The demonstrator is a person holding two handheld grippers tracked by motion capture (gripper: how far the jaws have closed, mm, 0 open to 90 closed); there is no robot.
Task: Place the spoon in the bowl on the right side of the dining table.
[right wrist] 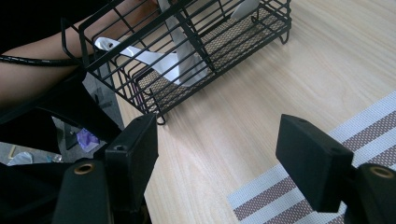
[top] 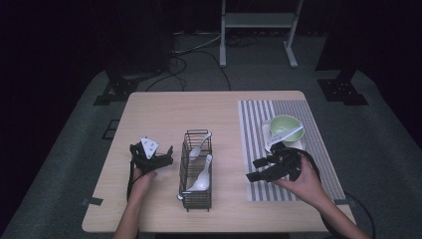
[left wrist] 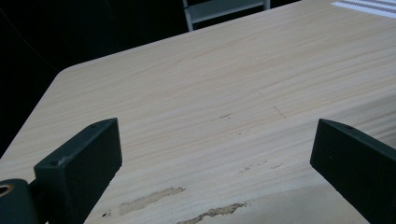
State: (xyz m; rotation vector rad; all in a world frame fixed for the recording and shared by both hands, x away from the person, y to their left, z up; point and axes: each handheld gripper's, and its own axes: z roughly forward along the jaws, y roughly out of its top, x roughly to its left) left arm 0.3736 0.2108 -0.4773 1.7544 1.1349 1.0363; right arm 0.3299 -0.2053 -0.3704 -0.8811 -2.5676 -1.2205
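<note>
Nearest us, our two forearms come up to the bench, each hand carrying a gripper, and we take the wire basket in the middle as our landmark. Our left gripper rests just left of the basket with its fingers spread wide over bare wood and nothing between them. Our right gripper sits right of the basket on the near end of the striped mat, fingers likewise released and empty, pointing toward the basket. Two white spoons already lie in the basket, one toward the far end and one toward the near end. A third white spoon lies across the green bowl, which stands on a white saucer on the mat, right of the basket and beyond our right gripper. We judge the step in hand to be fetching that spoon: we should turn the right gripper toward the bowl, close on the handle rather than the scoop, and lift without tipping the bowl. We can read no brand, label or writing anywhere.
</note>
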